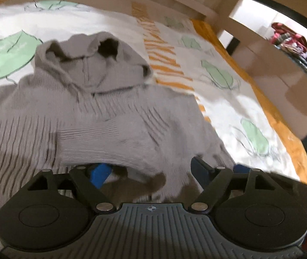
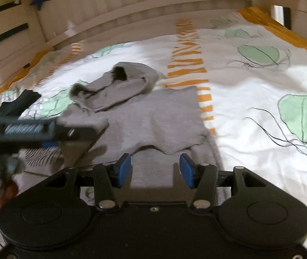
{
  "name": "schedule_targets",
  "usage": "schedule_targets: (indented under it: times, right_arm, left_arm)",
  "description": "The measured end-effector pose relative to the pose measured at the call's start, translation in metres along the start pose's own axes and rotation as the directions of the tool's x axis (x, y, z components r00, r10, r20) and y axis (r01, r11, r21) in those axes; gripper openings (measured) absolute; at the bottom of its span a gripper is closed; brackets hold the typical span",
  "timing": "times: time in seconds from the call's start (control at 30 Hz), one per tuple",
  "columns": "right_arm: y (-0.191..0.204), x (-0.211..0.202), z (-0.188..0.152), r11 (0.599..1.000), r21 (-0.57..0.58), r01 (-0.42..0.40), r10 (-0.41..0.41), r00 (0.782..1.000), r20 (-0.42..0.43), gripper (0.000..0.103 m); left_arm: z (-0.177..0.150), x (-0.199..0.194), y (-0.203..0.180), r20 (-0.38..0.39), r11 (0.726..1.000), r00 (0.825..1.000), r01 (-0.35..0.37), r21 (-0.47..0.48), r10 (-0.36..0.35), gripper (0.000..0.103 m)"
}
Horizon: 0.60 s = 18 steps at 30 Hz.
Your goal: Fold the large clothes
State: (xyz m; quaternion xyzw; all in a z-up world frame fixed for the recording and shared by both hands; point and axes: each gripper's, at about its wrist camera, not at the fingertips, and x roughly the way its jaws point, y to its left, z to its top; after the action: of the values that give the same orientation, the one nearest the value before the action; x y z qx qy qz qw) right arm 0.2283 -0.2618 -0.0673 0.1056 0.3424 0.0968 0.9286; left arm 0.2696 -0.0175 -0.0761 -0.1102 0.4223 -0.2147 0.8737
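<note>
the left gripper (image 1: 151, 168) hovers low over a grey knitted hoodie (image 1: 101, 112), its blue pads (image 1: 100, 173) spread wide with a fold of knit lying loose between them, not pinched. the right gripper (image 2: 154, 169) stands with jaws apart and nothing between them, above the garment's near hem. the hoodie lies partly folded on a bed (image 2: 250, 82) with a white, leaf-printed, orange-striped cover, hood (image 2: 123, 79) toward the far rail. a dark cloth (image 2: 18, 104) rests beyond, left.
</note>
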Motion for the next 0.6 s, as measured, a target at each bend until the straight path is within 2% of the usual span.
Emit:
schedule_targets:
  times: [0.13, 0.27, 0.33, 0.43, 0.53, 0.6]
  right_arm:
    - [-0.001, 0.001, 0.001, 1.0, -0.003, 0.009, -0.009, 1.0, -0.002, 0.061]
    - [0.005, 0.0, 0.0, 0.999, -0.035, 0.008, -0.008, 1.0, 0.003, 0.061]
    - [0.013, -0.001, -0.001, 0.998, -0.068, -0.002, 0.002, 1.0, 0.011, 0.061]
    - [0.029, -0.003, -0.002, 0.991, -0.131, -0.018, 0.021, 0.999, 0.025, 0.061]
    - [0.049, -0.003, -0.001, 0.978, -0.204, -0.036, 0.045, 0.998, 0.039, 0.063]
    - [0.063, -0.001, 0.0, 0.964, -0.262, -0.038, 0.051, 0.998, 0.045, 0.068]
  left_arm:
    - [-0.009, -0.017, 0.011, -0.023, 1.0, 1.0, 0.003, -0.013, -0.003, 0.082]
    - [-0.016, -0.044, 0.026, 0.019, 1.0, 1.0, -0.022, -0.022, 0.022, 0.082]
    - [-0.017, -0.057, 0.037, 0.049, 0.997, 0.996, -0.071, -0.015, 0.072, 0.082]
    - [-0.014, -0.07, 0.06, 0.087, 0.983, 0.979, -0.182, -0.029, 0.184, 0.082]
    - [-0.011, -0.074, 0.091, 0.106, 0.957, 0.954, -0.268, -0.11, 0.279, 0.082]
    - [-0.009, -0.07, 0.108, 0.095, 0.937, 0.937, -0.321, -0.14, 0.336, 0.082]
